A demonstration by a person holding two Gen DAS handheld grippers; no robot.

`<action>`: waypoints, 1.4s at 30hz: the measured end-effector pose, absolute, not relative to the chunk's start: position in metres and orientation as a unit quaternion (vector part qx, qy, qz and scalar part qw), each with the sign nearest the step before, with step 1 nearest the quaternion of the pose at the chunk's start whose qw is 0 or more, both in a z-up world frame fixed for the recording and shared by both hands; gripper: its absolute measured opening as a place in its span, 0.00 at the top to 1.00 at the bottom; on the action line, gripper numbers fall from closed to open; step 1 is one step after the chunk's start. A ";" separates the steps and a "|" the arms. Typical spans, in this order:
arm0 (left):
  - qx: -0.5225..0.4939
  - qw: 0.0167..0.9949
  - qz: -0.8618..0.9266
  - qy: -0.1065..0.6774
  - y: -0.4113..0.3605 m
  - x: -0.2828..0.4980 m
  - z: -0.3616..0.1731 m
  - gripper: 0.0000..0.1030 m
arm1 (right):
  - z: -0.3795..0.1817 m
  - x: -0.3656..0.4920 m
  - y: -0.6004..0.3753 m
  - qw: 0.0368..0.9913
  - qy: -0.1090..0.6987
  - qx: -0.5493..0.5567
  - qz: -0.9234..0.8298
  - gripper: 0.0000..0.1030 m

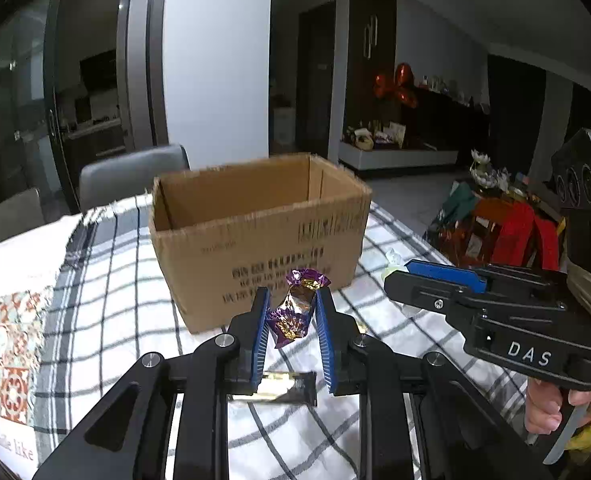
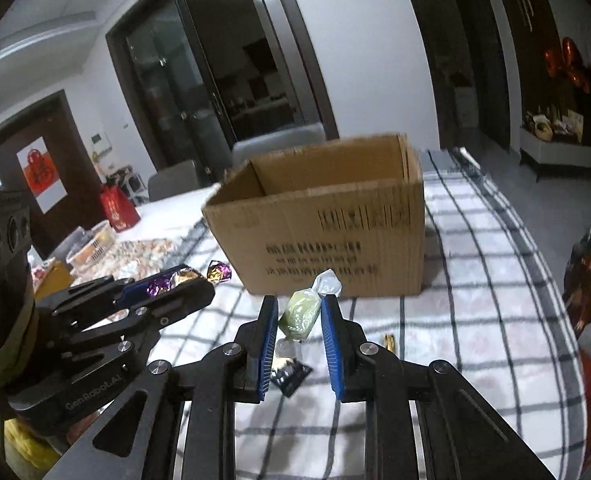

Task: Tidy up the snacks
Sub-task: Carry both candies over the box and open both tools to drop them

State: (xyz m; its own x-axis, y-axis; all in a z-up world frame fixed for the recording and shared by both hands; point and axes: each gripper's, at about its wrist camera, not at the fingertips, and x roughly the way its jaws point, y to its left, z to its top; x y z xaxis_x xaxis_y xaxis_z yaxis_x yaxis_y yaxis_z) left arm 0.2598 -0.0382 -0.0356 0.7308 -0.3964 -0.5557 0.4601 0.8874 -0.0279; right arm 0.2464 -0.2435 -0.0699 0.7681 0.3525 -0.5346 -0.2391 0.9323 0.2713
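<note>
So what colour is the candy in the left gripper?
Purple and gold foil candy; clearest in the left wrist view.

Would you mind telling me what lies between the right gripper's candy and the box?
Only bare checked cloth: in the right wrist view, the green candy in the right gripper has nothing between it and the box.

Both wrist views look forward along their 2 blue-padded fingers, low and close over the black-and-white checked tablecloth (image 1: 115,280) (image 2: 475,280), facing the open brown cardboard box (image 1: 263,236) (image 2: 327,236), which both share.
</note>
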 end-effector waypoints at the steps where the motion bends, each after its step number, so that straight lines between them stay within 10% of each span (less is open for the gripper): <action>1: 0.056 0.931 -0.228 0.281 -0.037 0.259 -0.032 0.78 | -0.067 0.247 -0.244 0.937 0.298 0.094 0.159 0.77; 42: 0.062 0.960 -0.178 0.208 -0.038 0.350 0.024 0.77 | 0.003 0.344 -0.253 0.962 0.212 0.038 0.167 0.77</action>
